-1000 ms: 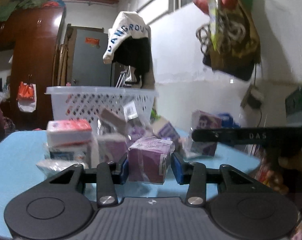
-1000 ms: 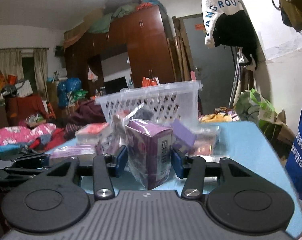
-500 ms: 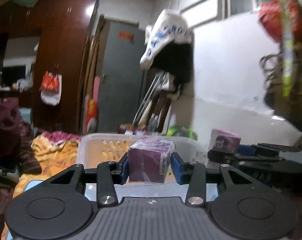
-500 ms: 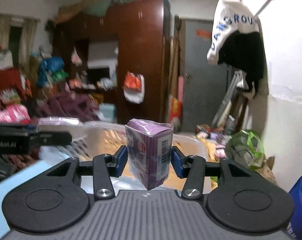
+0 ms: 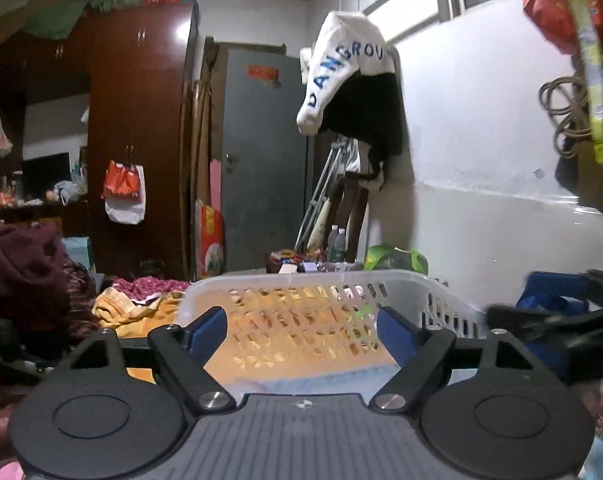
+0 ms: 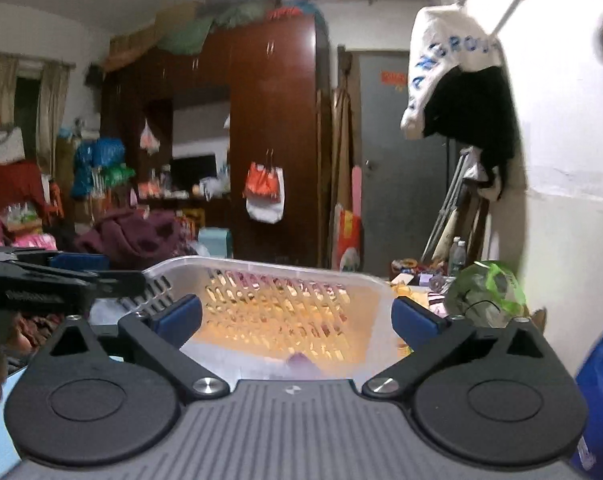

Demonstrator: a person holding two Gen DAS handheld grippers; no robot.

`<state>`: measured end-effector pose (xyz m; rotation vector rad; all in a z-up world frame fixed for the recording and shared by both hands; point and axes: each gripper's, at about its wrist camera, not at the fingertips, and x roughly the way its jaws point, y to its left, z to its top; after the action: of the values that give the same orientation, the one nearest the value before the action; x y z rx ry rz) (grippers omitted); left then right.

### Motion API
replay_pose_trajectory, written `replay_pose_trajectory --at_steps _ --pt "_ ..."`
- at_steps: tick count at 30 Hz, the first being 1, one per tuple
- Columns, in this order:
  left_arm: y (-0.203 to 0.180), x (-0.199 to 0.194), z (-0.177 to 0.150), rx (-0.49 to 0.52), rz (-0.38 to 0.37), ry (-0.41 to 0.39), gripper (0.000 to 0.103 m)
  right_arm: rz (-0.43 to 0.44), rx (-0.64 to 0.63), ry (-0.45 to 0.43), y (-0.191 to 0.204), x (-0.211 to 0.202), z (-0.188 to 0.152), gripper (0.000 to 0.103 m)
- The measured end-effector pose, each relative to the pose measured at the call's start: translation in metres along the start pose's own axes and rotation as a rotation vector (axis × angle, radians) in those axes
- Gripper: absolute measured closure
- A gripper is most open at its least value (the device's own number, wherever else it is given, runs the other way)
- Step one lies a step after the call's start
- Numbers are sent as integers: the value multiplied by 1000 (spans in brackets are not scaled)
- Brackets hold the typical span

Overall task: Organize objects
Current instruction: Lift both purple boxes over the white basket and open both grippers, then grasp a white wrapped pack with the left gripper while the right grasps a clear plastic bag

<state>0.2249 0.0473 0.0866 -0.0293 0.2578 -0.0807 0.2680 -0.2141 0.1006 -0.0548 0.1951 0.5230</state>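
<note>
Hanging at upper right of both views, a white cloth (image 5: pixel 343 60) read "DANGROU" in blue. The white slotted basket (image 5: pixel 433 292) sat lower centre, a purple box corner (image 6: pixel 299 362) showing inside it. Left gripper (image 5: pixel 301 326) and right gripper (image 6: pixel 297 314) had just been opening, jaws wide, nothing between.

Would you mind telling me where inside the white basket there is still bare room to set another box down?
In the left wrist view the white basket shows bare floor between its perforated far wall and near rim, under the open left gripper. In the right wrist view a purple box sits at the near edge, below the open right gripper; the room behind it looks free.
</note>
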Motion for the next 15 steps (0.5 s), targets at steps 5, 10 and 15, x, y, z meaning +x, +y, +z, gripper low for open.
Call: replay_pose_trajectory --at_steps 5,10,15 --pt "16 -71 -68 -43 -61 -9 11 -109 129 60 -24 -76 -80 0" --pt "10 -100 -133 -60 -106 25 11 -117 130 203 -19 -89 -133 0" --pt "-3 -90 -147 19 -71 65 11 -194 60 264 0 -68 -137 0"
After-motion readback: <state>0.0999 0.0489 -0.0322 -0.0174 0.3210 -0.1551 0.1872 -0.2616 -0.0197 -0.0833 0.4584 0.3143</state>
